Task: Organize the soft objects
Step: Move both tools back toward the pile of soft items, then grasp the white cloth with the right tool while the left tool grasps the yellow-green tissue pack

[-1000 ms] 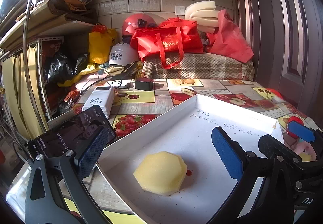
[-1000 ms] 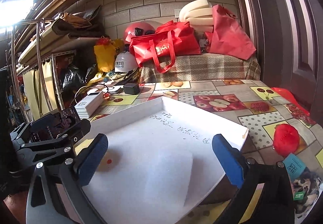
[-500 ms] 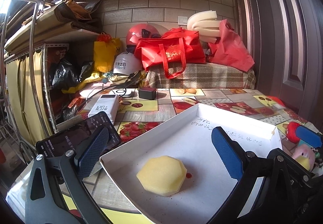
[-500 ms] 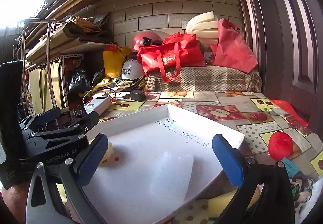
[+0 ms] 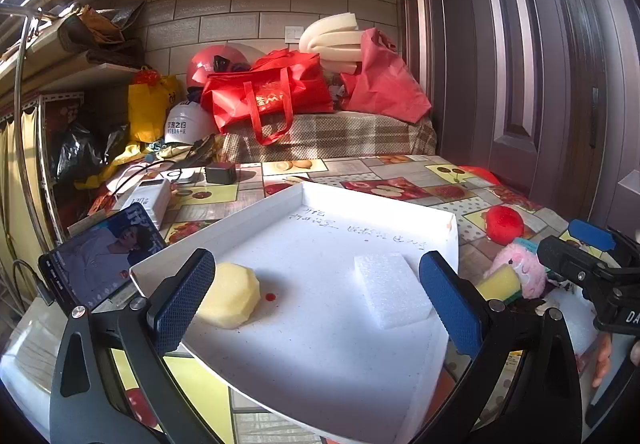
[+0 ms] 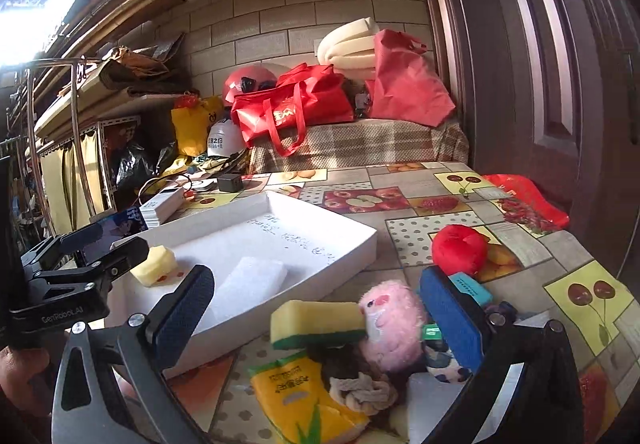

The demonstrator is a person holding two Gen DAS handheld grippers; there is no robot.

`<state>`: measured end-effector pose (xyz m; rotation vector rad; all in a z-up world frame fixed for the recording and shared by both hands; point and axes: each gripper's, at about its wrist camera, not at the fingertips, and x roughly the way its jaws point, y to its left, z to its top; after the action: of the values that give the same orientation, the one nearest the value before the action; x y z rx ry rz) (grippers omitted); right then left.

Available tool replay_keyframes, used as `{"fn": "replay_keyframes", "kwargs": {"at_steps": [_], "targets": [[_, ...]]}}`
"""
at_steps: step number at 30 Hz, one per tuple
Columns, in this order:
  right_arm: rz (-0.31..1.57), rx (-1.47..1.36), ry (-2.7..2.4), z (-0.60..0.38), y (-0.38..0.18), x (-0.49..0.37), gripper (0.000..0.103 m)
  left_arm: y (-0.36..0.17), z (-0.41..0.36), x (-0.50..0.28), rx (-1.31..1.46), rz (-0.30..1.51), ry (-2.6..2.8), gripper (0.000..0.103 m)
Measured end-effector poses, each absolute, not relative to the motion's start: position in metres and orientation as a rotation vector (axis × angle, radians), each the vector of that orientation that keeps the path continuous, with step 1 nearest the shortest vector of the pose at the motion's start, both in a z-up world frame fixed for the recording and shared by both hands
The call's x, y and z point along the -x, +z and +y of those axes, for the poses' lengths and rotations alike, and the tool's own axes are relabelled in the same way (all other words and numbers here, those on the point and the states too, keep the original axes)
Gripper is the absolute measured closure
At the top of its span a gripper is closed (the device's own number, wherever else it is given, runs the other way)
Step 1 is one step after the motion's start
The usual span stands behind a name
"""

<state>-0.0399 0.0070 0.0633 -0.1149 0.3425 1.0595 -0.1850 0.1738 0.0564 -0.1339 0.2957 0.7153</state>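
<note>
A white shallow tray holds a yellow sponge at its left and a white foam block at its right; both also show in the right wrist view. My left gripper is open and empty above the tray's near part. My right gripper is open and empty over a pile beside the tray: a yellow-green sponge, a pink plush, a yellow packet and a knotted cloth. A red plush ball lies farther right.
A phone leans left of the tray, with a white power bank and a black charger behind. Red bags, helmets and foam rolls crowd the back. A dark door bounds the right side.
Both grippers have pulled back and risen. The white foam block now lies free in the tray. The right gripper has swung right, over the pile of soft things.
</note>
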Motion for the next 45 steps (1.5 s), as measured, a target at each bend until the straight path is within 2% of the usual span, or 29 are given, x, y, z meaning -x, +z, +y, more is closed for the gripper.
{"fn": "replay_keyframes", "kwargs": {"at_steps": [6, 9, 14, 15, 16, 18, 19, 31, 32, 33, 34, 36, 40, 45], "targets": [[0.418, 0.007, 0.854, -0.053, 0.065, -0.029, 0.000, 0.055, 0.127, 0.153, 0.083, 0.379, 0.473, 0.000], [0.516, 0.018, 0.815, -0.071, 0.060, -0.058, 0.000, 0.051, 0.112, 0.134, 0.087, 0.456, 0.379, 0.000], [0.586, 0.083, 0.906, -0.082, 0.056, -0.063, 0.002, 0.036, 0.101, 0.102, 0.076, 0.604, 0.289, 0.000], [0.593, 0.110, 0.926, -0.079, 0.055, -0.060, 0.010, 0.033, 0.099, 0.098, 0.070, 0.631, 0.274, 0.000], [0.604, 0.134, 0.948, -0.075, 0.054, -0.058, 0.025, 0.030, 0.098, 0.093, 0.066, 0.657, 0.259, 0.000], [0.631, 0.187, 0.966, -0.064, 0.050, -0.055, 0.042, 0.025, 0.094, 0.087, 0.057, 0.698, 0.233, 0.000], [0.652, 0.213, 0.970, -0.060, 0.047, -0.056, 0.045, 0.023, 0.093, 0.084, 0.053, 0.716, 0.223, 0.000], [0.785, 0.283, 0.989, -0.050, 0.031, -0.060, 0.046, 0.011, 0.094, 0.062, 0.093, 0.818, 0.179, 0.001], [0.794, 0.283, 0.994, -0.051, 0.030, -0.060, 0.046, 0.009, 0.091, 0.061, 0.079, 0.830, 0.183, 0.003], [0.799, 0.279, 1.004, -0.052, 0.030, -0.059, 0.051, 0.008, 0.089, 0.059, 0.064, 0.841, 0.201, 0.009], [0.800, 0.275, 1.019, -0.053, 0.031, -0.059, 0.065, 0.007, 0.088, 0.058, 0.048, 0.848, 0.218, 0.017], [0.788, 0.268, 1.018, -0.055, 0.033, -0.058, 0.065, 0.009, 0.086, 0.060, 0.027, 0.836, 0.220, 0.028], [0.732, 0.208, 0.990, -0.067, 0.041, -0.058, 0.066, 0.015, 0.090, 0.068, 0.042, 0.787, 0.207, 0.030], [0.645, 0.051, 0.960, -0.094, 0.053, -0.062, 0.066, 0.032, 0.097, 0.091, 0.081, 0.639, 0.251, 0.030]]}}
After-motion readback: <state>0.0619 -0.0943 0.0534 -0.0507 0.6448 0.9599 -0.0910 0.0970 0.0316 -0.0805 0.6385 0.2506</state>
